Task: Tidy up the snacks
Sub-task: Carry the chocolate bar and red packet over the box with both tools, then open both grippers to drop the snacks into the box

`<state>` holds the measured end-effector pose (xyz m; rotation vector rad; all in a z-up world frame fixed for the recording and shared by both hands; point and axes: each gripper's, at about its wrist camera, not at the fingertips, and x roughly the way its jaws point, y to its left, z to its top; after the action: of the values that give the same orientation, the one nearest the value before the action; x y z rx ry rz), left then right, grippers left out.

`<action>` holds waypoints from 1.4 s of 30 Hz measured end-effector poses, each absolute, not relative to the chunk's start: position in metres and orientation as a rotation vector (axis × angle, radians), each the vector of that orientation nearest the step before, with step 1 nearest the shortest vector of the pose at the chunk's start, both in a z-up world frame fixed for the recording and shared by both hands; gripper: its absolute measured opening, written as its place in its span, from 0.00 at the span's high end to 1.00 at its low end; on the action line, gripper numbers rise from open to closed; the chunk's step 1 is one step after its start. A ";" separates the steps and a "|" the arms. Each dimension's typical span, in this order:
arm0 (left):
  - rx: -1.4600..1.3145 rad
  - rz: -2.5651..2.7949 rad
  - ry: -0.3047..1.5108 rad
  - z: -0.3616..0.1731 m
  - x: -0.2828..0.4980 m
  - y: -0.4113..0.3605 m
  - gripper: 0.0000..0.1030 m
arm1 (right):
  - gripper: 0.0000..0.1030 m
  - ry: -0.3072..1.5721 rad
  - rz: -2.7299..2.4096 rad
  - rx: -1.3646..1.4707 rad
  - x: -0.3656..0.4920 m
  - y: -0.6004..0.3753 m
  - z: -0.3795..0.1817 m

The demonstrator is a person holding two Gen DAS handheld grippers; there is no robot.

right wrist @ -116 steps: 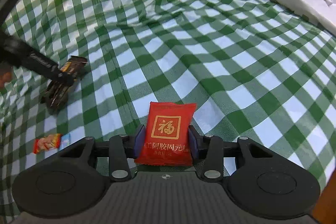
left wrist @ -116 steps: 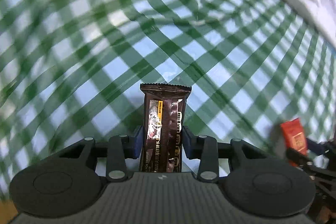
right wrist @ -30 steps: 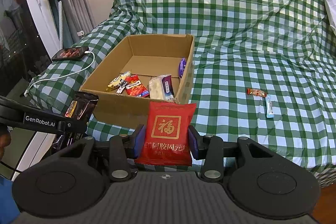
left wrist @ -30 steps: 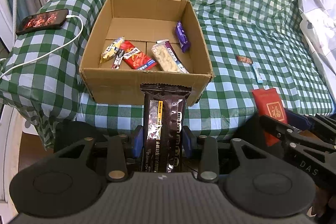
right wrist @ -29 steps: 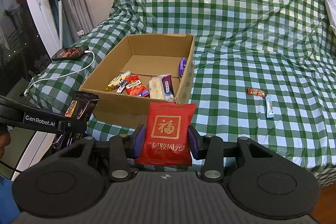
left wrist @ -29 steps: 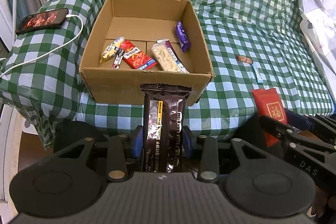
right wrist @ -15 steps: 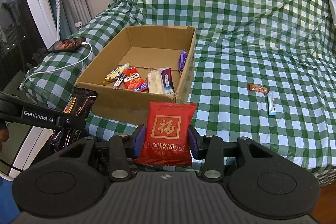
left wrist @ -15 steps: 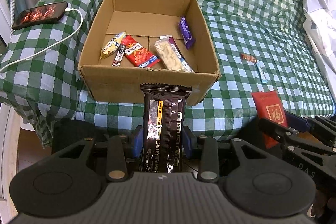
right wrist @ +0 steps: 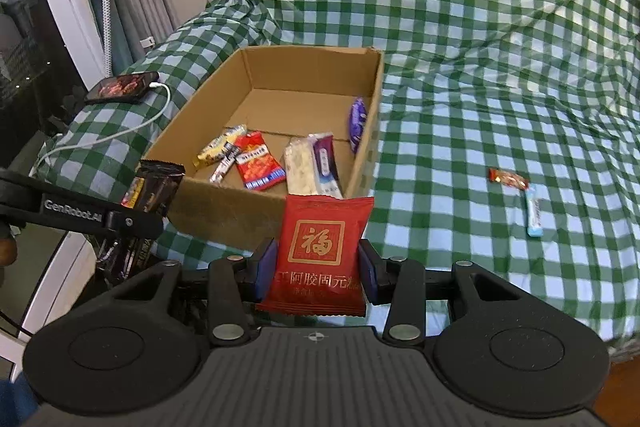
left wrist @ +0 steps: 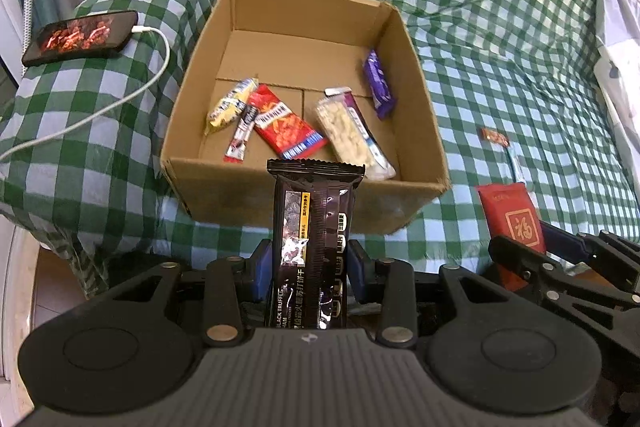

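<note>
Left gripper (left wrist: 310,273) grips one dark bar (left wrist: 314,239), right gripper (right wrist: 318,273) one red packet (right wrist: 320,247); five snacks fill one box (left wrist: 304,195).

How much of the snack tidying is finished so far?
Five packets already lie in the brown cardboard box. The left gripper holds a dark brown biscuit pack; the right gripper holds a red square packet. A small red-orange candy and pale blue stick remain on the checked cloth.

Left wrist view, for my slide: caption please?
Left gripper holding a dark snack bar before the cardboard box.
</note>
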<state>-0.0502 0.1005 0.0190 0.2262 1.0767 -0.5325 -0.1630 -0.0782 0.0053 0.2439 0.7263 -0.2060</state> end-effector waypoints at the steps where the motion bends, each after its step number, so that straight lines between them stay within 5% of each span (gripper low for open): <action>1: 0.224 -0.530 1.078 0.020 -0.044 0.099 0.59 | 0.56 0.725 -0.198 0.245 -0.157 -0.079 0.007; 12: 0.221 -0.501 1.070 0.025 0.031 0.068 0.59 | 0.56 0.654 -0.119 0.229 -0.067 -0.100 0.028; 31: 0.326 -0.460 1.167 -0.055 0.126 0.014 0.58 | 0.56 0.771 -0.113 0.249 0.046 -0.140 -0.042; 32: 0.333 -0.457 1.155 -0.055 0.129 0.013 0.56 | 0.55 0.764 -0.119 0.255 0.049 -0.143 -0.043; 35: 0.360 -0.416 1.089 -0.047 0.134 0.008 0.08 | 0.43 0.720 -0.158 0.265 0.054 -0.151 -0.040; 36: 0.366 -0.392 1.047 -0.041 0.134 0.008 0.01 | 0.40 0.701 -0.174 0.263 0.054 -0.154 -0.037; 42: 0.346 -0.427 0.978 -0.016 0.115 0.030 0.00 | 0.23 0.668 -0.206 0.242 0.032 -0.161 -0.017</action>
<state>0.1151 0.0298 -0.0161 0.3455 0.9776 -0.4268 0.0324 -0.1613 -0.0172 0.2425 0.6675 -0.2058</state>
